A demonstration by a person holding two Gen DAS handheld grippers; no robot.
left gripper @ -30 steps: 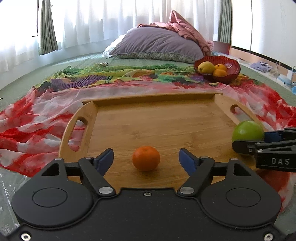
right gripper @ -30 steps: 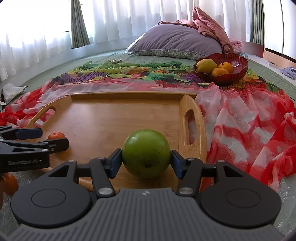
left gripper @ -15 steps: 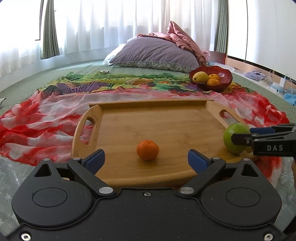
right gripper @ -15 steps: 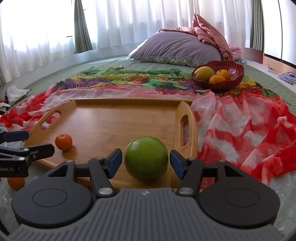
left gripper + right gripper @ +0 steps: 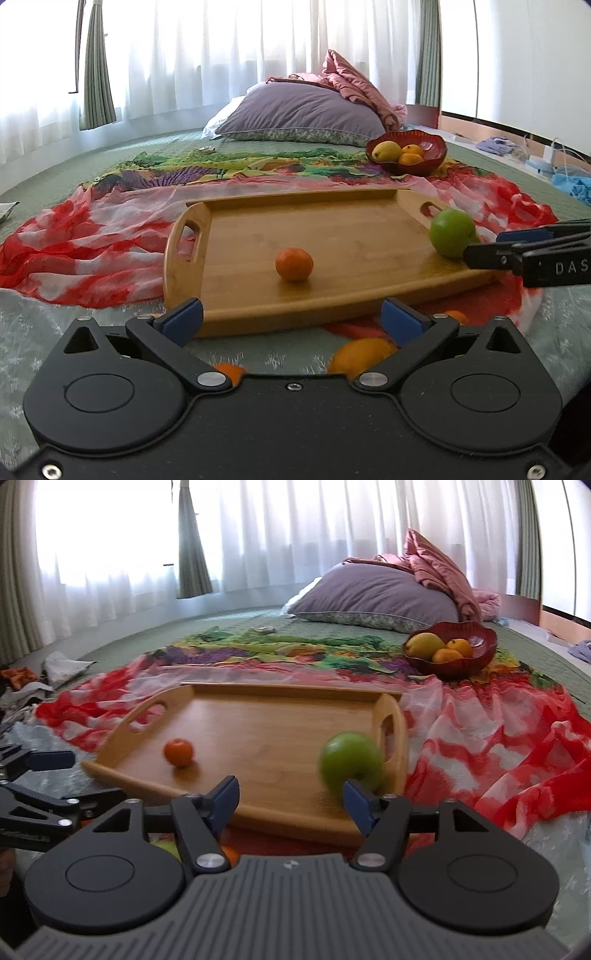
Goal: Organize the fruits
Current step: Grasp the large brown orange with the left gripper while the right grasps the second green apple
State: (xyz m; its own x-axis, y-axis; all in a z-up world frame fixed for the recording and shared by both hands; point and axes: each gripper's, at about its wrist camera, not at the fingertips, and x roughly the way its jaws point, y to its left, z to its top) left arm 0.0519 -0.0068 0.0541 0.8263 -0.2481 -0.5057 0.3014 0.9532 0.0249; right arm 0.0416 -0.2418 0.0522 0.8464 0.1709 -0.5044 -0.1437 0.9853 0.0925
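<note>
So right now your left claw (image 5: 291, 317) is spread wide with nothing between its blue pads; its jaws have just been opening. It sits just off the near edge of the wooden tray (image 5: 332, 236). The small orange (image 5: 294, 264) sits alone on the tray, near the middle of the near side, clear of both claws.

Your right claw (image 5: 290, 799) is apart too, and its jaws have just been opening as well. The green apple (image 5: 349, 762) sits on the tray's near right corner, beside the right handle slot, a bit blurred. It's past the right-hand pad, and I can't tell if that pad touches it.

More orange fruit (image 5: 360, 354) lies on the bed in front of the tray, partly hidden under your left claw. Far right, the red bowl (image 5: 476, 653) holds a yellow fruit and a couple of oranges on the colourful cloth (image 5: 480, 738).
</note>
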